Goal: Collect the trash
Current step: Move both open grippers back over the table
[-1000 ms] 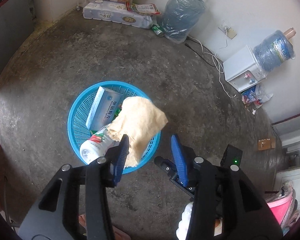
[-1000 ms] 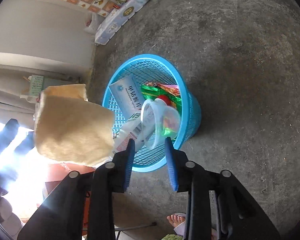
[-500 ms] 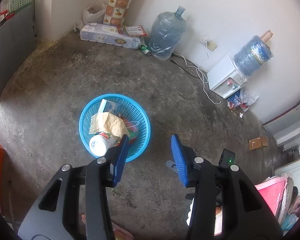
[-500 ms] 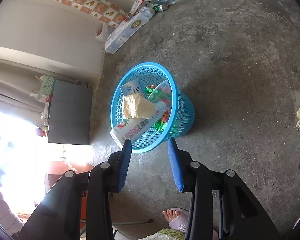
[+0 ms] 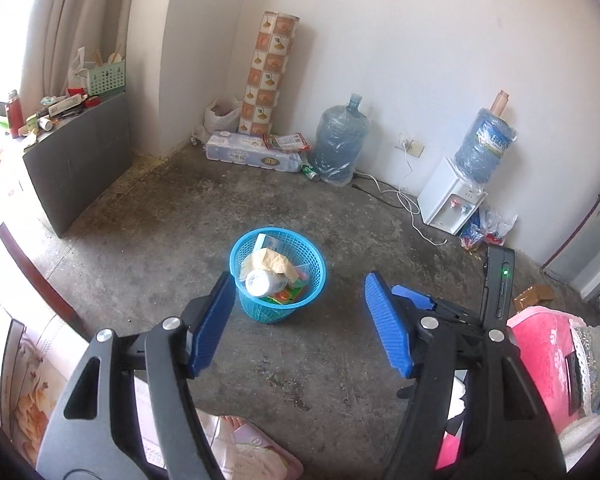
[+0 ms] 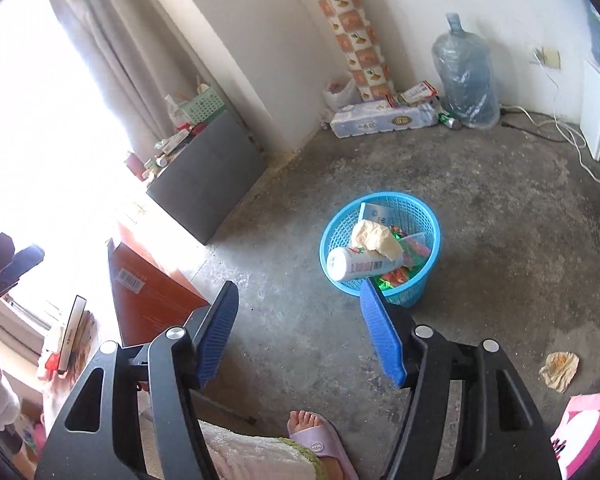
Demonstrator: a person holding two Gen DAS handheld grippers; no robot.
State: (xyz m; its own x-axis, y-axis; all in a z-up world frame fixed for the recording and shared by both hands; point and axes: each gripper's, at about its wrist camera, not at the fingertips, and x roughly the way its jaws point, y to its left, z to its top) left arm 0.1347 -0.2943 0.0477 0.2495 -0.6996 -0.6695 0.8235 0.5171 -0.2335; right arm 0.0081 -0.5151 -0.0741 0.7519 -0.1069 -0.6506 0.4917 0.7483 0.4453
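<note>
Paper dropped, both claws backed off

My left claw (image 5: 300,320) and right claw (image 6: 298,328) hang released and empty; the crumpled tan paper (image 6: 376,236) now lies in the round blue plastic mesh basket (image 6: 430,220) ahead, while another yellowish crumpled wrapper (image 6: 560,368) waits right of my right claw.

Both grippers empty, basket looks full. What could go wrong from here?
1. The white bottle lies across the top of the blue basket, its end at the rim, with the tan paper on it; another drop may knock them out.
2. A crumpled wrapper lies on the floor near the right edge of the right wrist view and may get missed.
3. A sandalled foot is close below the right gripper; a low reach may bump it.
</note>
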